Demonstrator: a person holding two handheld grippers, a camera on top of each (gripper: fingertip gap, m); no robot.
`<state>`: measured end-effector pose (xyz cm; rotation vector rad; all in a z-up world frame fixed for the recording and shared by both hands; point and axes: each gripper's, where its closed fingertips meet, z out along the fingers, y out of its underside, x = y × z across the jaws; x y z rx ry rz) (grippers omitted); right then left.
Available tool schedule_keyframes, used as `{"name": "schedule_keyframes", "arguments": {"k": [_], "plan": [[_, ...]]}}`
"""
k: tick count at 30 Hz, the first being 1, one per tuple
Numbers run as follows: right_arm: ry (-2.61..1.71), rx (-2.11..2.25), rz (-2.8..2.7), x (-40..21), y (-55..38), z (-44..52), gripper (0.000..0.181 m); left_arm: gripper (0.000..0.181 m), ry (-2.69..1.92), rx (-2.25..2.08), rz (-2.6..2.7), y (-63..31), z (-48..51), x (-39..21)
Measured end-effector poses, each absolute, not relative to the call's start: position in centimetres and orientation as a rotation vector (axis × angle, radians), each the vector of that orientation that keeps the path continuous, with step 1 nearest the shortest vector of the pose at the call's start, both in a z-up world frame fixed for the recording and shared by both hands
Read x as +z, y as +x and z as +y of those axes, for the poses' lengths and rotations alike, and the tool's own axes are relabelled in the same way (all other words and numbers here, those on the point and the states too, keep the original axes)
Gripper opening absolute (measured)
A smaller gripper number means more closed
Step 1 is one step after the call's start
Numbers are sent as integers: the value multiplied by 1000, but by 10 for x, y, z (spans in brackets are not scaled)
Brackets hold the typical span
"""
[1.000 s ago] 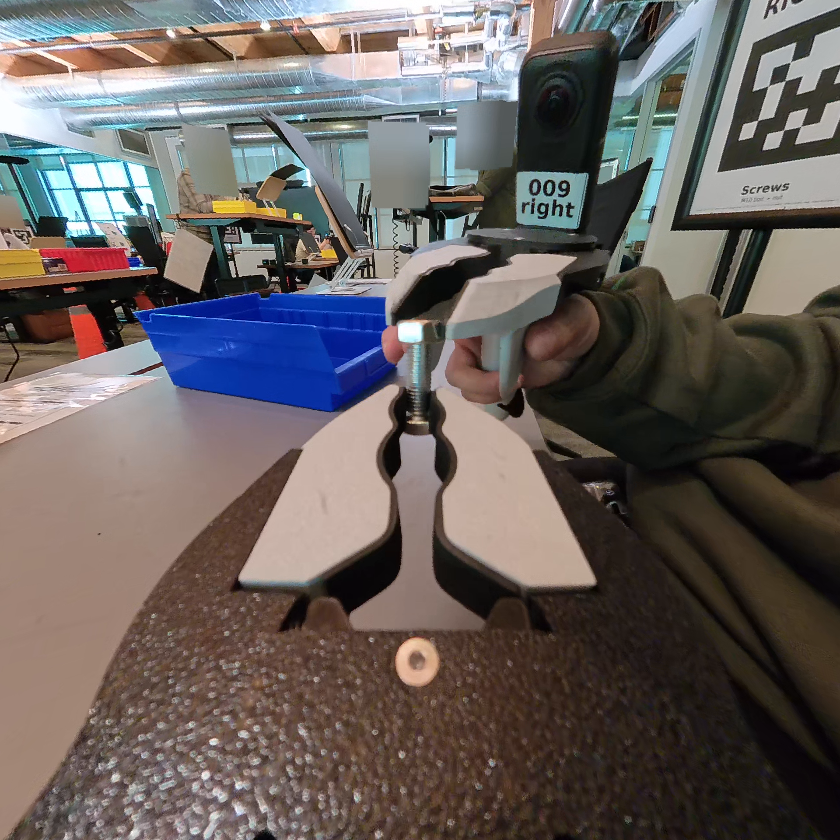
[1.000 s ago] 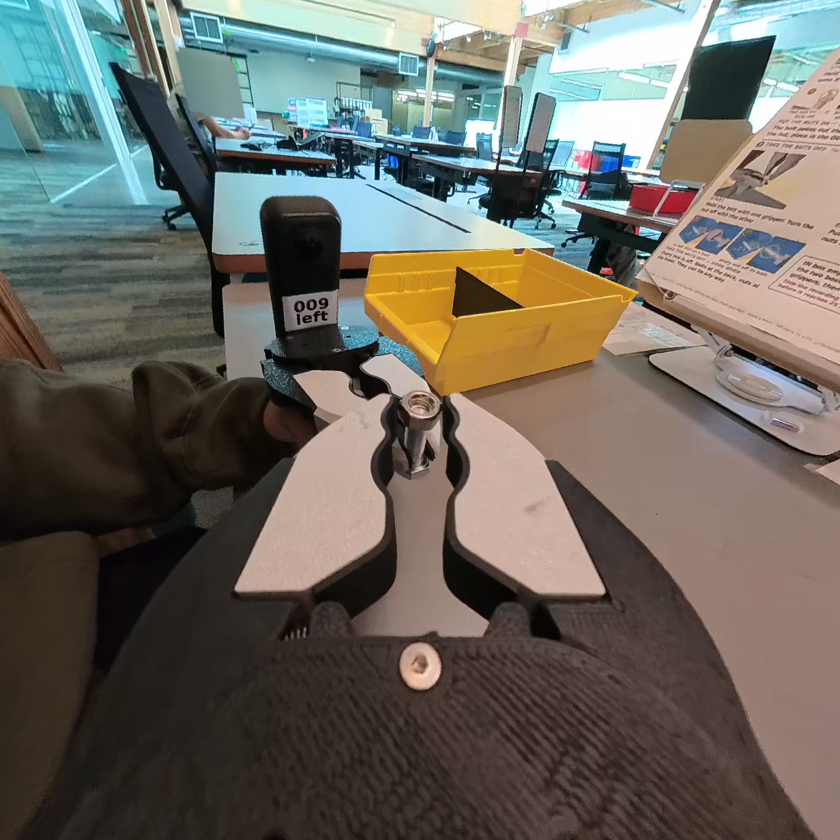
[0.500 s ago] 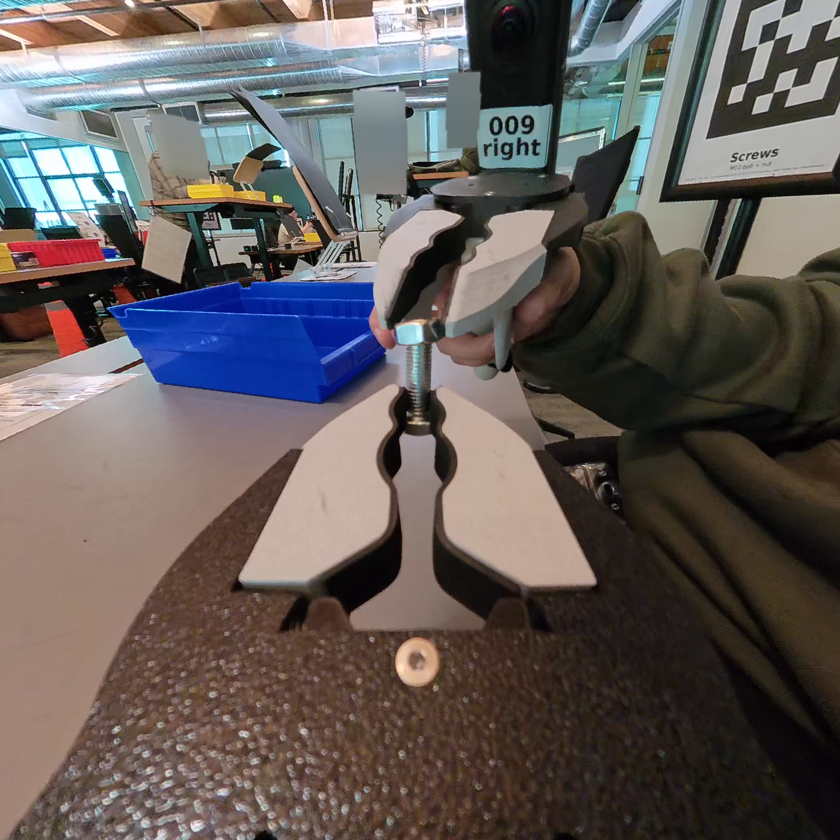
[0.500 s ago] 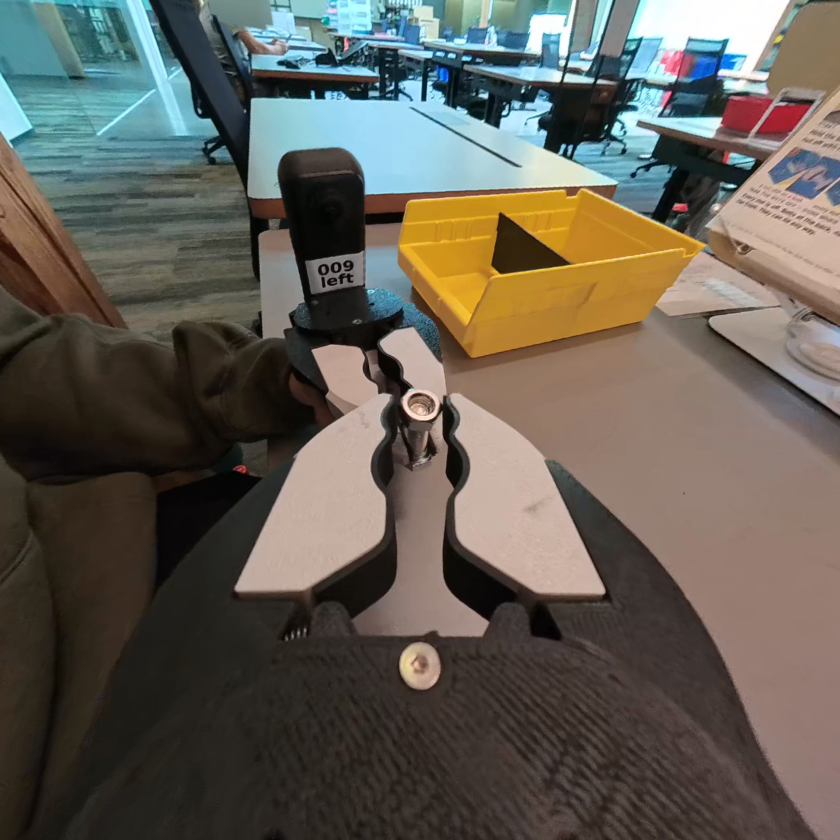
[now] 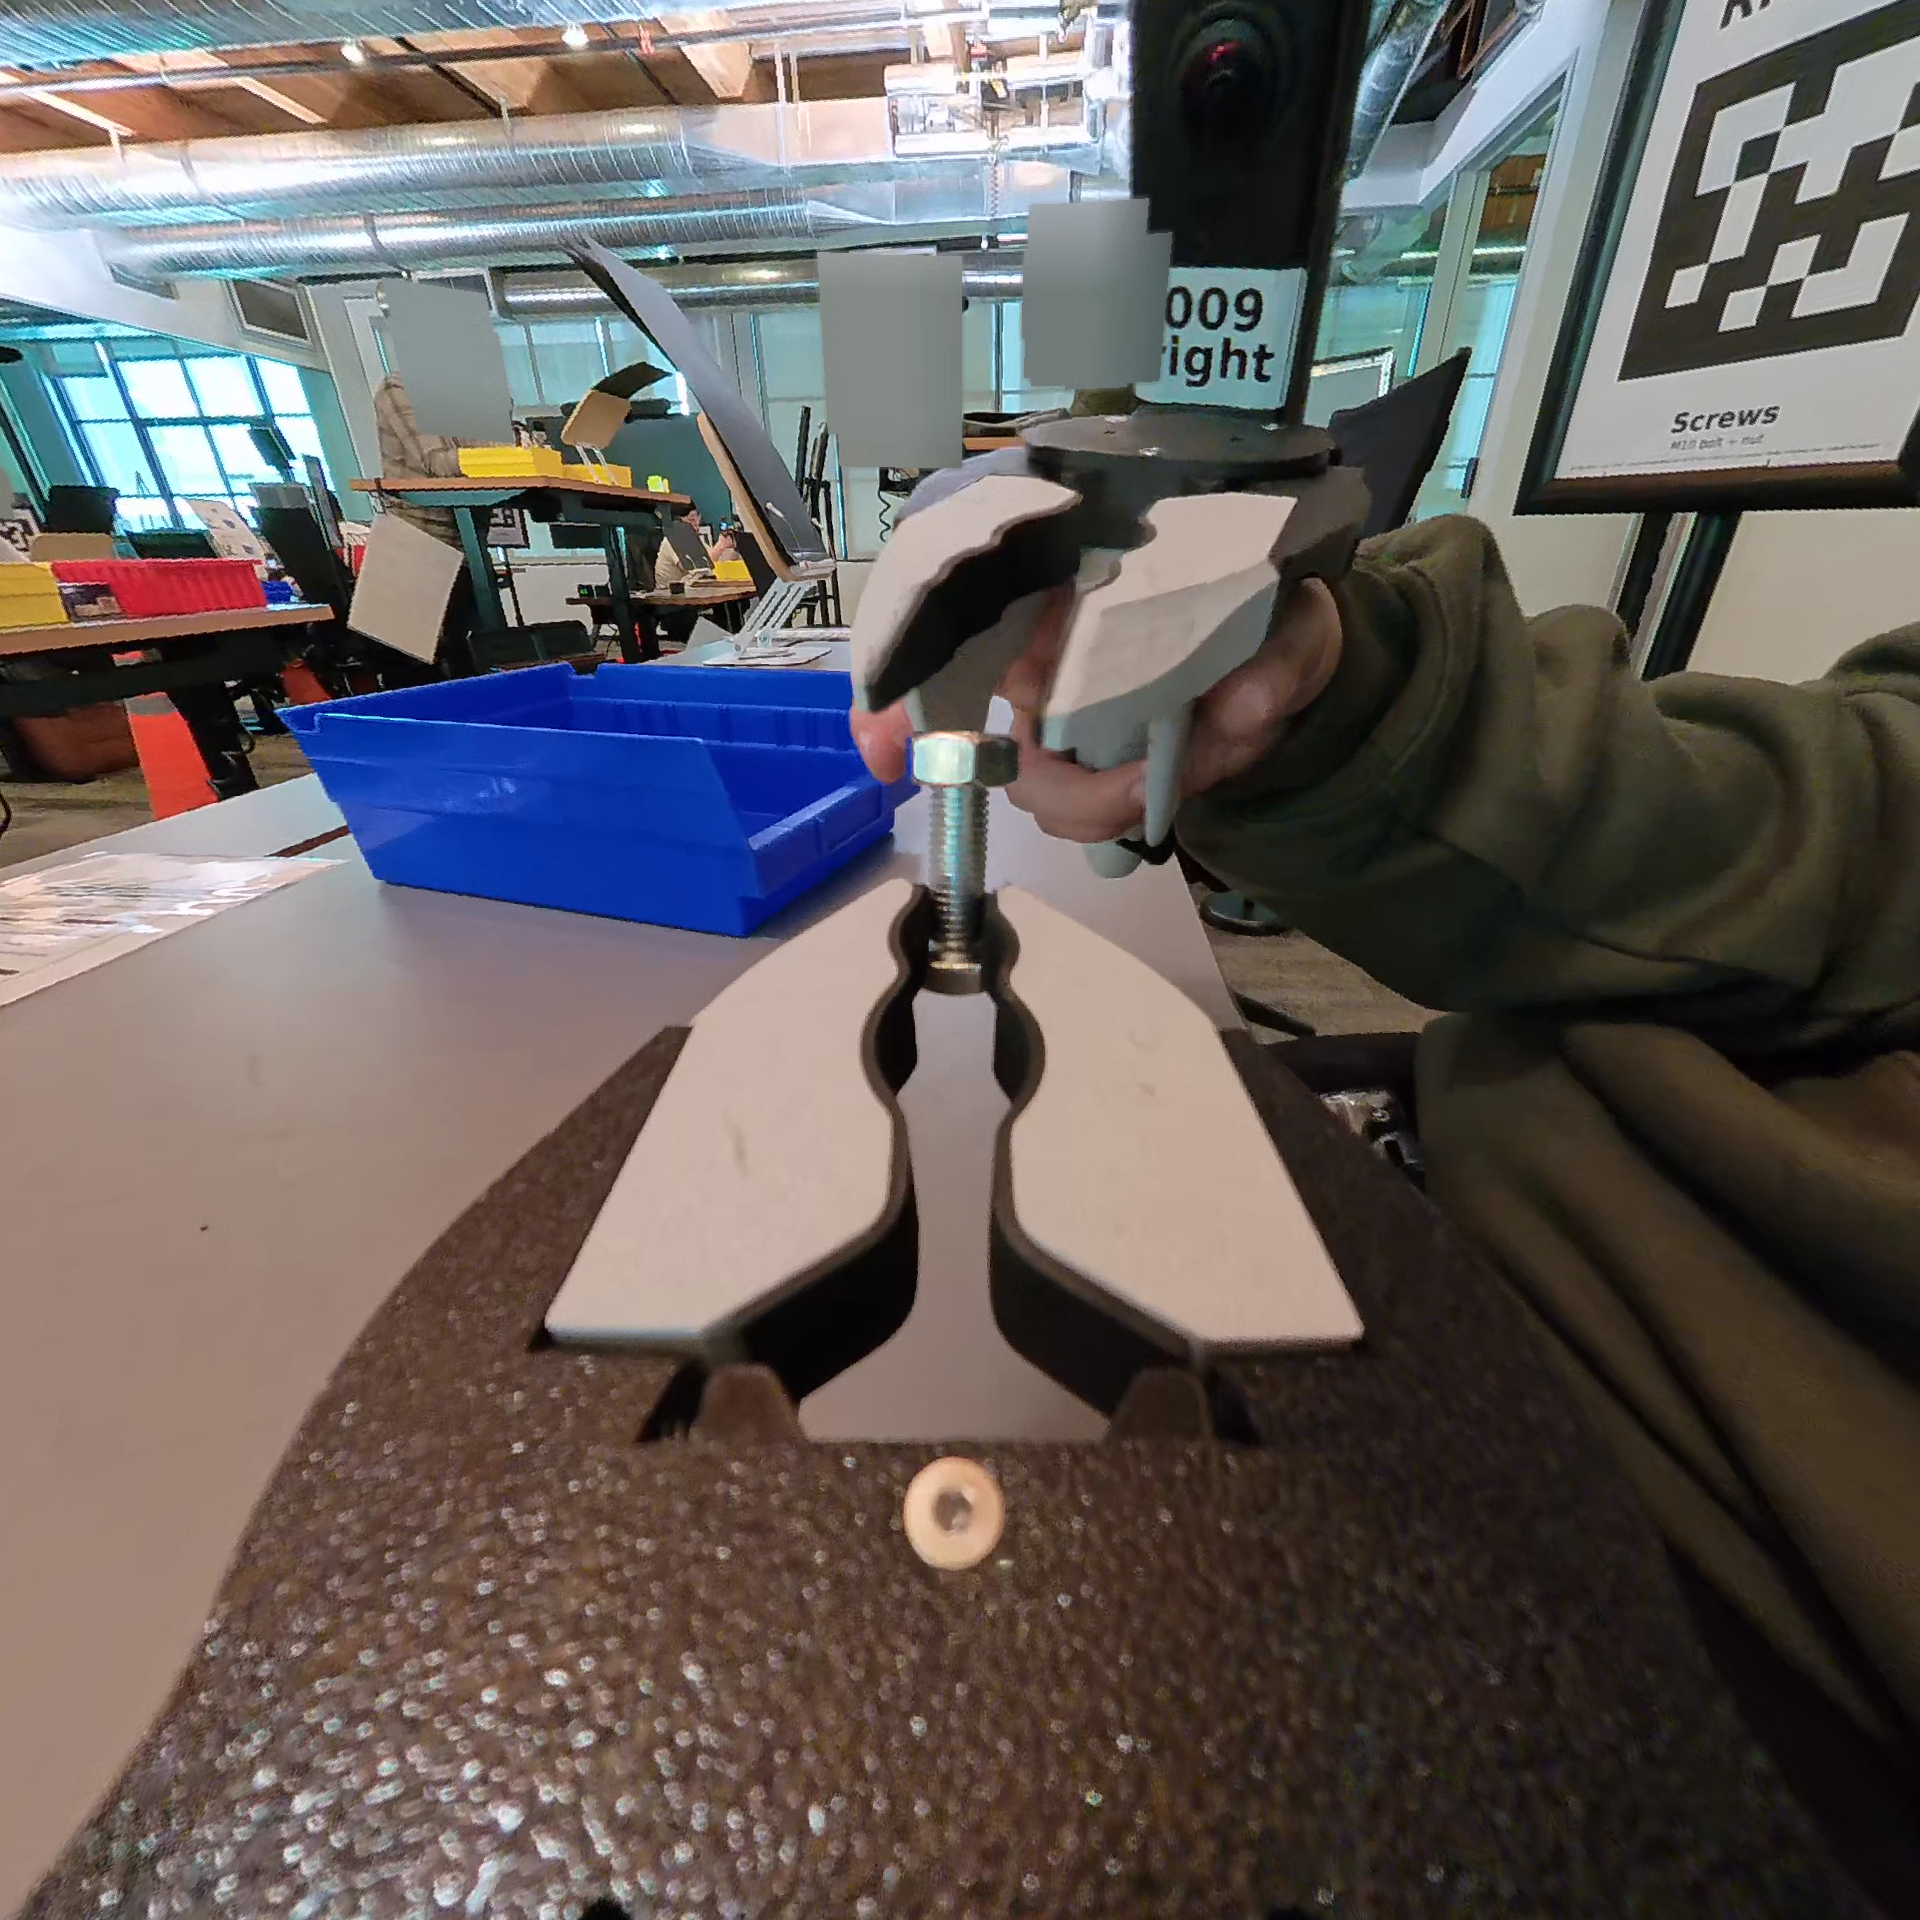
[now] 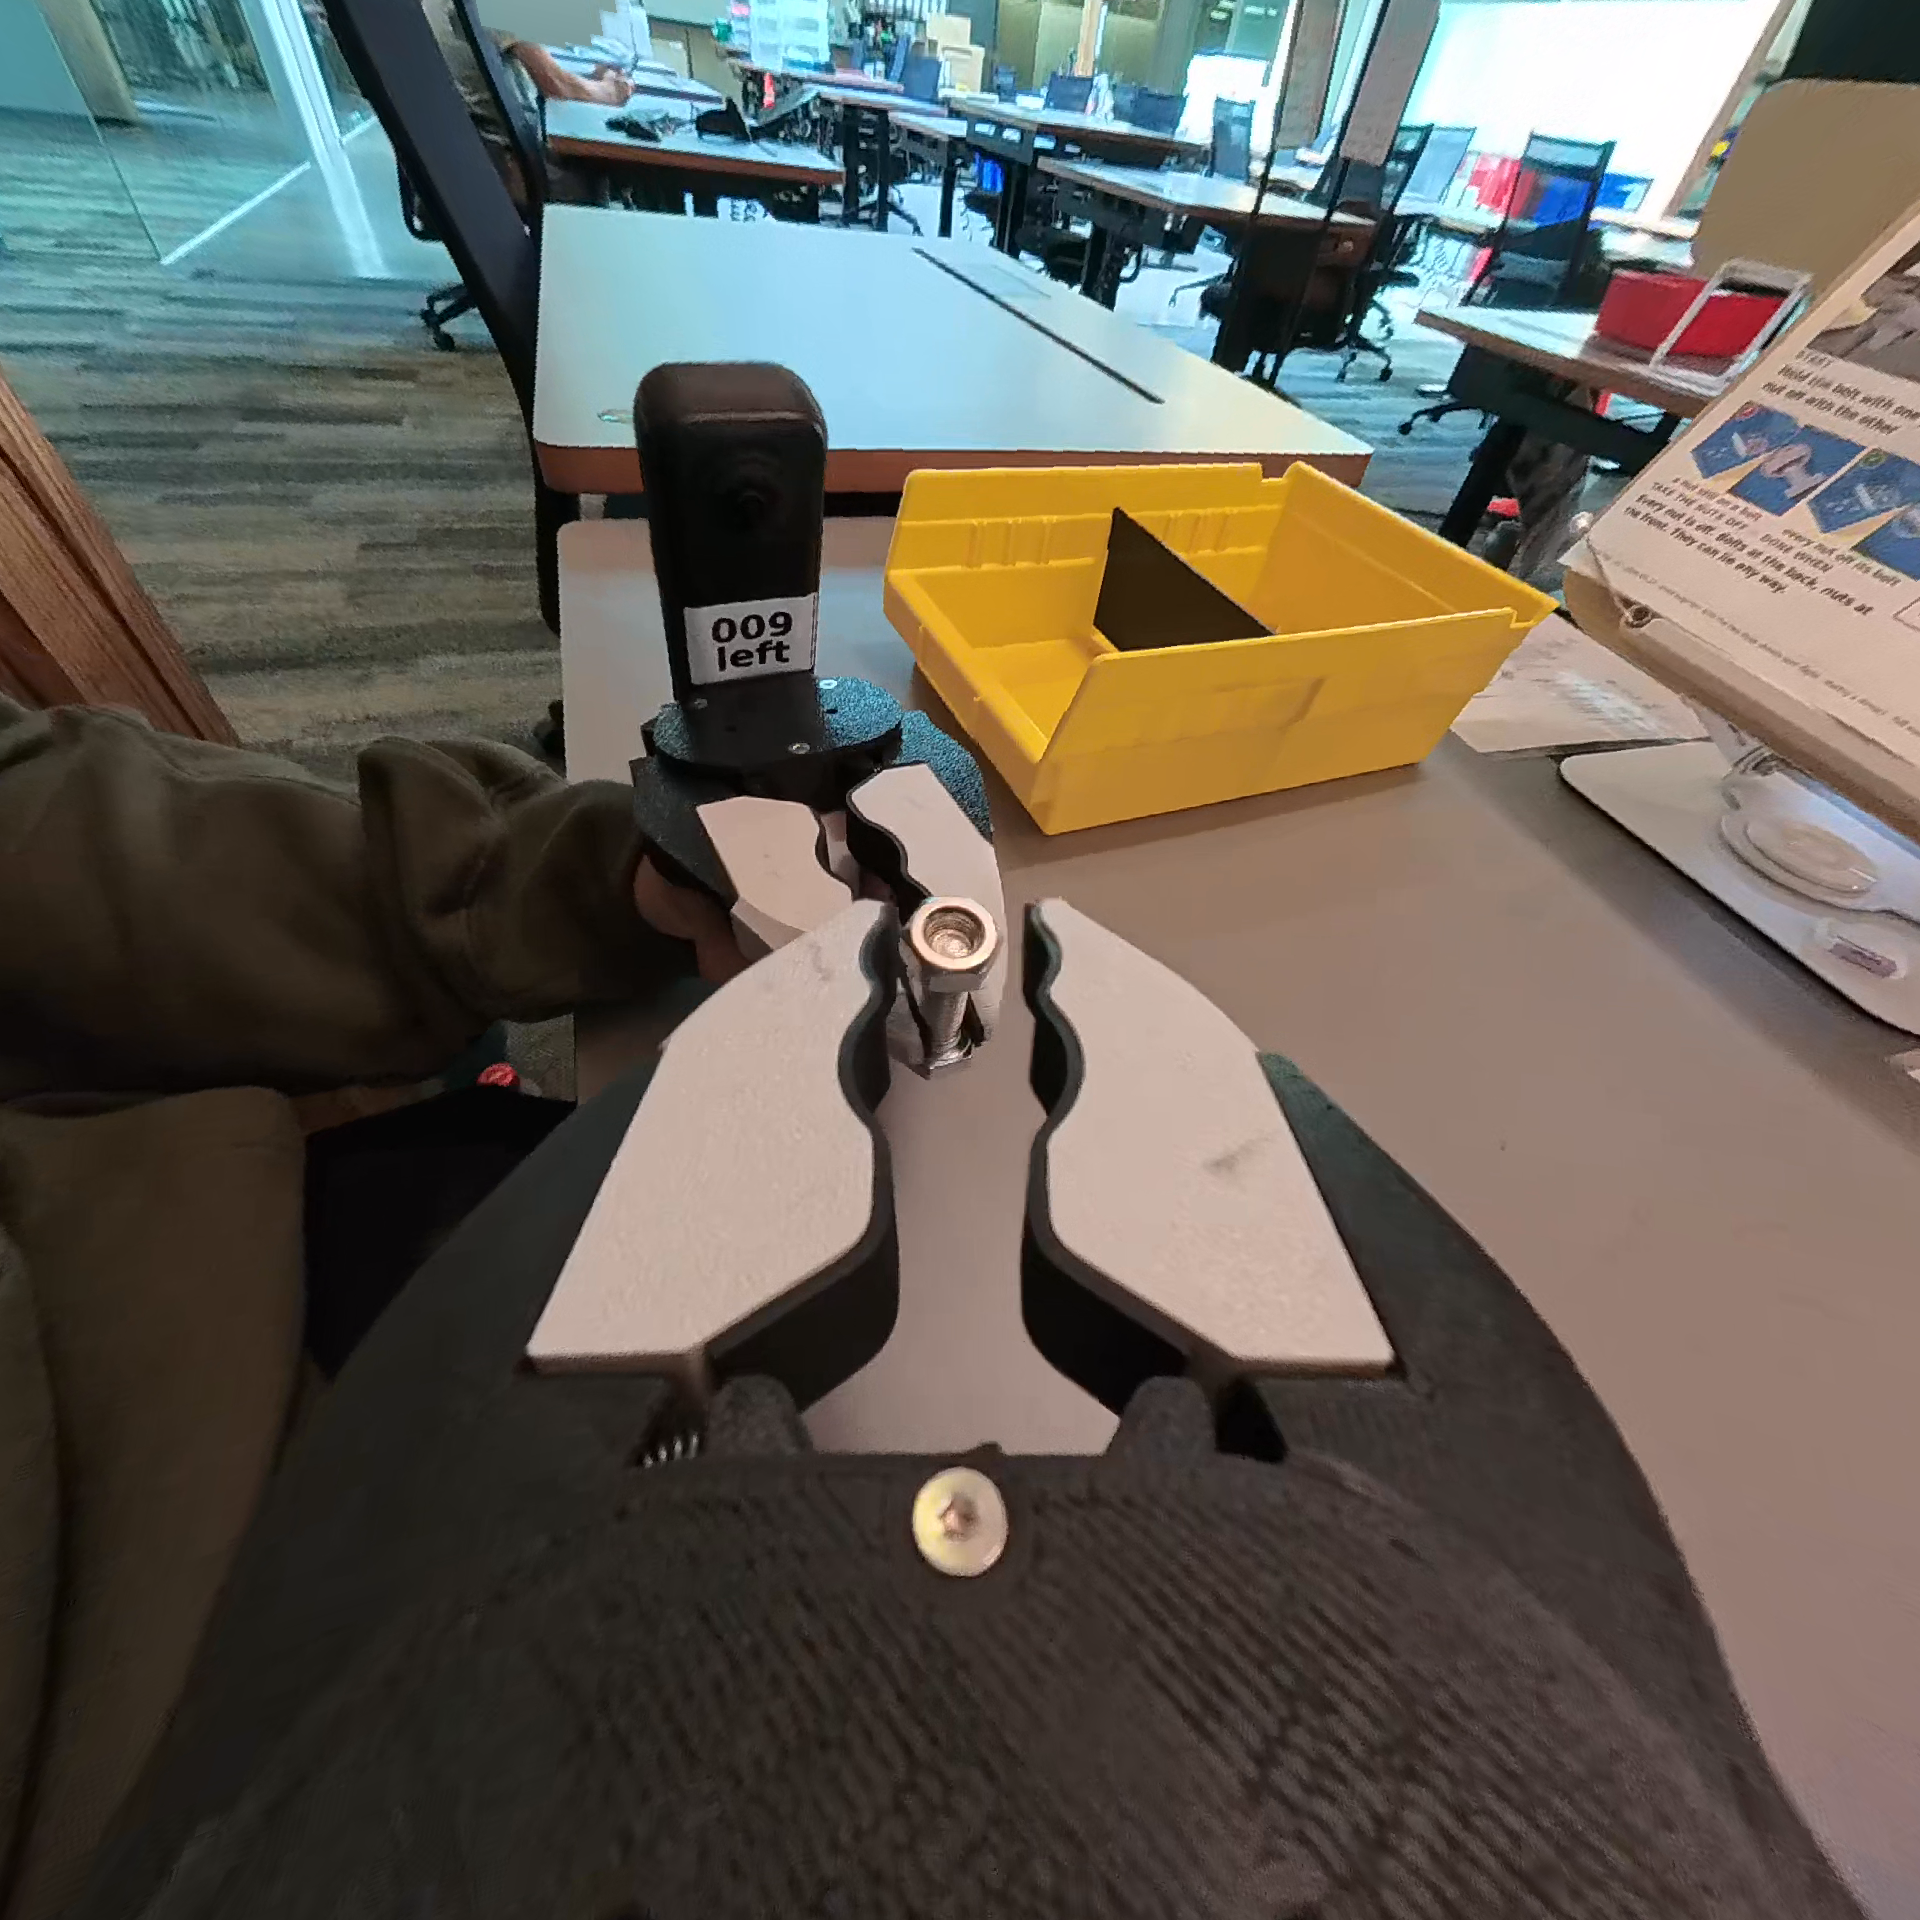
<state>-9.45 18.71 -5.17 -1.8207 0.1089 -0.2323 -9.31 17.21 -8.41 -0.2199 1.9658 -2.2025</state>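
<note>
The left gripper (image 5: 956, 940) pinches the nut end of a steel bolt (image 5: 954, 831), held upright above the table (image 5: 260, 1091) near its front edge. The right gripper (image 6: 961, 940) has narrow fingers parted around the hex head, apparently not clamping. The bolt looks rigid, heavy and slick; the head's flats give the best hold.

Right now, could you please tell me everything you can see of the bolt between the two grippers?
The bolt is bright silvery metal with a threaded shank, standing roughly upright above the grey table. A hex piece sits at its top, another at its lower end. The left hand-held gripper is shut on its lower part. The right hand-held gripper is open around the top; contact there is unclear.
</note>
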Motion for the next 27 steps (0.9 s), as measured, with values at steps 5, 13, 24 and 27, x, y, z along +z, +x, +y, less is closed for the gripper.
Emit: {"name": "schedule_keyframes", "arguments": {"k": [5, 13, 24, 27], "plan": [[-1722, -298, 169, -44, -90, 184, 39, 9, -330, -2239, 1862, -81, 181, -77], [-1586, -422, 296, -45, -82, 201, 41, 9, -390, -2238, 1815, -75, 185, -75], [-1584, -397, 318, -49, -83, 204, 36, 9, -418, -2221, 1807, -72, 186, -75], [-1583, -384, 312, -48, -85, 203, 35, 9, -430, -2218, 1800, -70, 188, -75]]}}
